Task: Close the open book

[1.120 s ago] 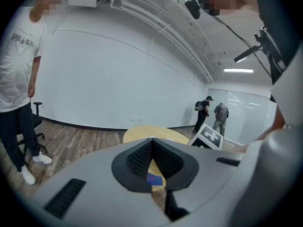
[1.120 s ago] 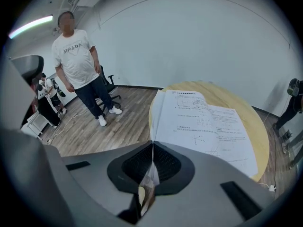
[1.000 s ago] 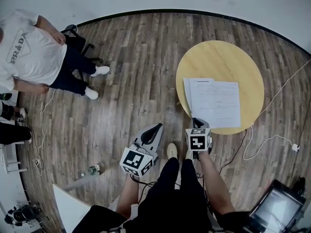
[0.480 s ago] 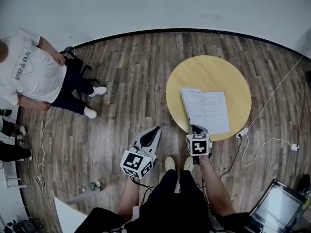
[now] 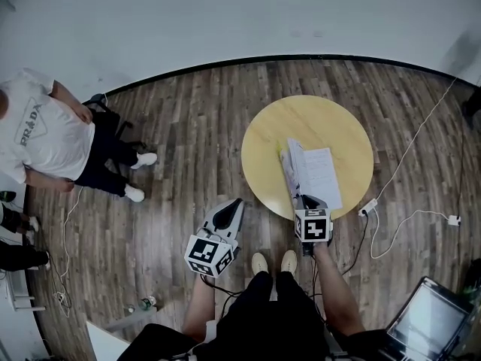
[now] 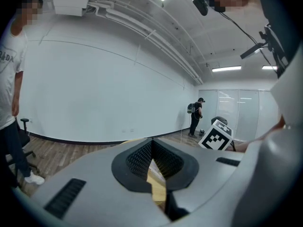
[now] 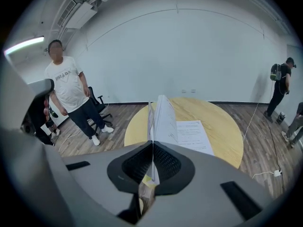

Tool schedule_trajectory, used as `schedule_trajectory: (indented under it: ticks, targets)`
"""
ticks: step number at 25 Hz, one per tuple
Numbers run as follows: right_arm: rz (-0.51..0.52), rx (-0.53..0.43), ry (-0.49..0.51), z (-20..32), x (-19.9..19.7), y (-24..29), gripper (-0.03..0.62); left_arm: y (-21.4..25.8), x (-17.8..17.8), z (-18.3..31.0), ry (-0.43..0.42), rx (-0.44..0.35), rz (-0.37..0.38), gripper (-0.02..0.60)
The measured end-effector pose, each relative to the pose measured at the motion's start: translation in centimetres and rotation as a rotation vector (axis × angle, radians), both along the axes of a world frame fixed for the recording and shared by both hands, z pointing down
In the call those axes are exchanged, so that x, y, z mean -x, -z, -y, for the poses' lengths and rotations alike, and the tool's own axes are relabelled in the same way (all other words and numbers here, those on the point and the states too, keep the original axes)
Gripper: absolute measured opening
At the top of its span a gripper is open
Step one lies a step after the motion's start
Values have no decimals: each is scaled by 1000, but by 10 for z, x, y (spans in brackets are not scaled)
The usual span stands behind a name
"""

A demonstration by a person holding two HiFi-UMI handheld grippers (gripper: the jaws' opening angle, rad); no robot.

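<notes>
My right gripper (image 7: 152, 149) pinches the near edge of the book (image 7: 163, 112), its leaves upright just ahead of my jaws, at the round table's (image 7: 222, 126) near rim, bare tabletop beyond. My left gripper (image 6: 151, 150) is pressed together, gripping nothing, short of that rim.

The book (image 5: 314, 173) has thin white paper leaves, matt. The round surface (image 5: 331, 122) is pale wood, smooth with a soft sheen. The floor (image 5: 195, 126) is grey-brown wood plank, possibly laminate. The left gripper (image 6: 151, 161) and right gripper (image 7: 152, 163) are matt grey plastic with black ribbed pads (image 7: 137, 164).
</notes>
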State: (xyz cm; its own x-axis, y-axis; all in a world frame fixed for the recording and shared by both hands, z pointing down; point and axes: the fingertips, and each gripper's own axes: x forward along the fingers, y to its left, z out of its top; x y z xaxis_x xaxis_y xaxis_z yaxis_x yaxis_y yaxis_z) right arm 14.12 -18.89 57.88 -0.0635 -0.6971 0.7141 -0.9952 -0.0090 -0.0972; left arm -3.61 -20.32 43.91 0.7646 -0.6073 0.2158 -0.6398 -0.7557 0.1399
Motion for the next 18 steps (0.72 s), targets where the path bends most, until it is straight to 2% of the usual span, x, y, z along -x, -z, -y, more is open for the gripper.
schedule_trajectory:
  ticks: [11, 18]
  targets:
    - [40, -13, -133, -16, -79, -5, 14, -1, -49, 5, -57, -2, 6, -2]
    - [63, 36, -181, -26, -119, -34, 14, -15, -80, 14, -62, 45, -13, -2]
